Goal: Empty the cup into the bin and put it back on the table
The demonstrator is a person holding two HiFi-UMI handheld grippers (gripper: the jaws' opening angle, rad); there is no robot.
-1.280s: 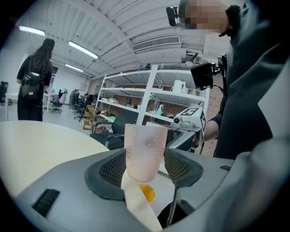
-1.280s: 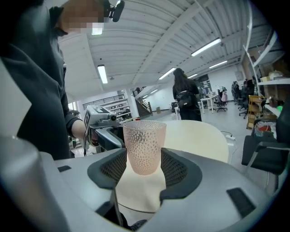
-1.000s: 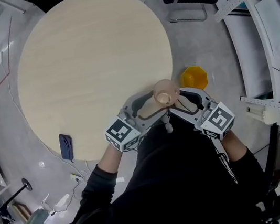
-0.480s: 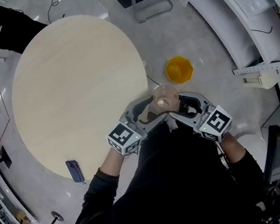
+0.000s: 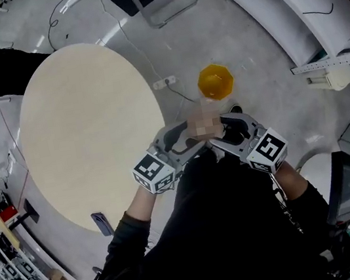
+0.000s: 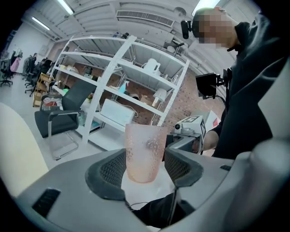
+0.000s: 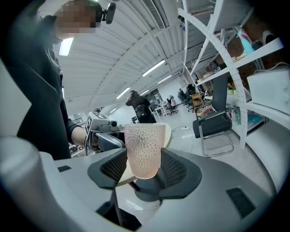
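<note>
Between both sets of jaws, at chest height in front of the person: one translucent pale-pink dimpled plastic cup (image 6: 144,152), tapered, upright, mouth uppermost.

Location: off the round pale-wood table (image 5: 87,131) and over the grey floor, near the yellow-orange octagonal bin (image 5: 215,81) but not above it.

Tooling:
- Left gripper (image 6: 145,165): jaws drawn in to a narrow gap, ribbed black pads (image 6: 112,170) against the lower wall of the cup on either side.
- Right gripper (image 7: 144,167): likewise nearly closed, pads (image 7: 171,168) bearing on the lower third of the same cup from the opposite direction.
- The head view shows the two grippers meeting nose to nose at one spot.

Contents: not made out through the dimpled wall.

Handling notes (judgement):
- Weight: light; thin-walled, little mass of its own.
- Stiffness: semi-rigid. The wall likely flexes under a hard squeeze, most at the open rim and least near the base.
- Surface: dimpled texture should give the ribbed pads fair purchase, but the taper invites the cup to creep upward out of a tight pinch.
- Fragility: low; a drop would probably cost a bounce rather than a break.
- Preferred hold: low to mid wall, as now, with moderate pressure, leaving the rim clear for pouring.
- One gripper alone looks enough for tipping; two on so small a body crowd each other.
</note>
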